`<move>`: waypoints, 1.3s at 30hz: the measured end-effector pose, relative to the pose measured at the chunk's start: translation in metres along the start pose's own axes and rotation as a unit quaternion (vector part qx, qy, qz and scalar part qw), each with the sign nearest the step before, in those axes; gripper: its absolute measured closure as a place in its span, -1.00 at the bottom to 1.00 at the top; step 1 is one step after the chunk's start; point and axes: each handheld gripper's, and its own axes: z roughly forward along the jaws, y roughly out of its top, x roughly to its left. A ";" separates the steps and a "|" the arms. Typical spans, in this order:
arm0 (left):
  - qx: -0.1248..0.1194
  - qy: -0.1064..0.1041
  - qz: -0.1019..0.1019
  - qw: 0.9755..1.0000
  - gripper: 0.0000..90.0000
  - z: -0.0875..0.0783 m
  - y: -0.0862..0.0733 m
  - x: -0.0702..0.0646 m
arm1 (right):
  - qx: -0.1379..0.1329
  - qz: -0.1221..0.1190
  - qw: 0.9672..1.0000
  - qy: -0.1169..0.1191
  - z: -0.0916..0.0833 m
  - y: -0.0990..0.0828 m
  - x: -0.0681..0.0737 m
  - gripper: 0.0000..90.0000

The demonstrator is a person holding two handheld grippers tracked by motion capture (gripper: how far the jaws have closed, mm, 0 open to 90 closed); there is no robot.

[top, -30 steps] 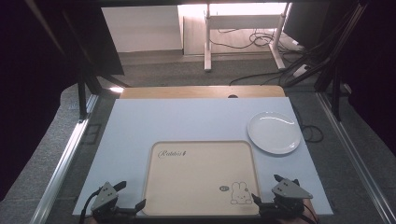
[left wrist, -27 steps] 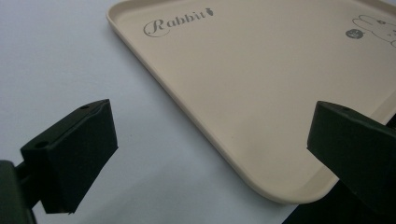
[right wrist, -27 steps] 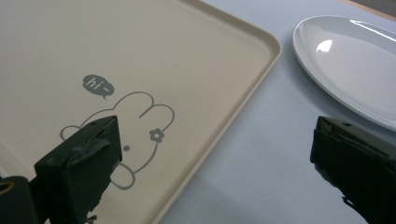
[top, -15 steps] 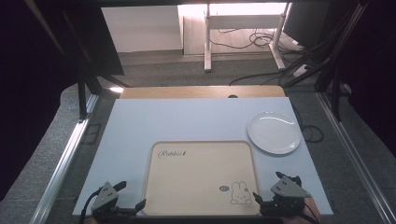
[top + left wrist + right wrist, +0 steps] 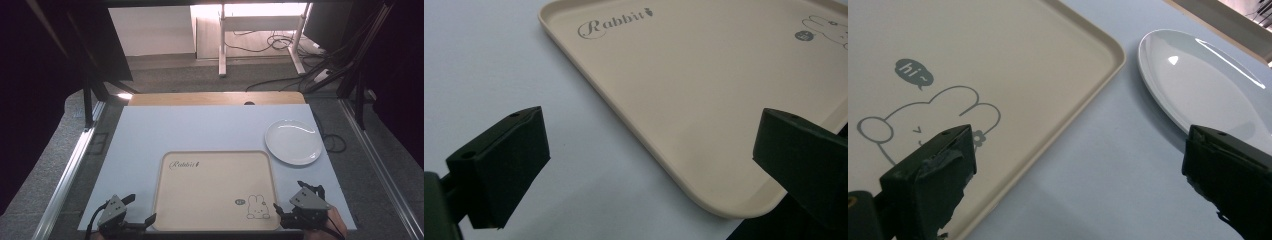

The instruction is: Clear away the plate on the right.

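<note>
Your left gripper [image 5: 131,221] and right gripper [image 5: 289,214], jaws spread wide and empty, flank the tray [image 5: 215,187]; your right gripper view adds the plate [image 5: 1198,85] at 2 o'clock on the bench [image 5: 200,130].

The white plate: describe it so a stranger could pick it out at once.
Start from the pale blue tabletop and find the big beige rectangular plastic tray printed with a rabbit near the person's edge. Just beyond the tray's far right corner lies the round glossy white plate, flat and empty. It is the one round, shiny thing on the table.
</note>
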 end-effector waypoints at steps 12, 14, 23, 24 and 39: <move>0.000 0.000 -0.001 1.000 -0.97 0.000 0.000 0.000 | 0.019 -0.028 0.999 -0.028 0.001 0.005 -0.002 -0.96; 0.000 0.000 -0.001 1.000 -0.97 0.000 0.000 0.000 | 0.024 -0.030 0.999 -0.026 0.002 0.005 -0.002 -0.96; 0.000 0.002 -0.001 1.000 -0.97 0.000 0.000 0.000 | 0.034 -0.035 0.998 -0.037 0.003 0.009 -0.001 -0.95; 0.000 0.002 -0.001 1.000 -0.97 0.000 0.000 0.000 | 0.034 -0.035 0.998 -0.037 0.003 0.009 -0.001 -0.95; 0.000 0.002 -0.003 1.000 -0.97 0.000 0.000 0.000 | 0.040 -0.040 0.995 -0.078 0.003 0.015 -0.004 -1.00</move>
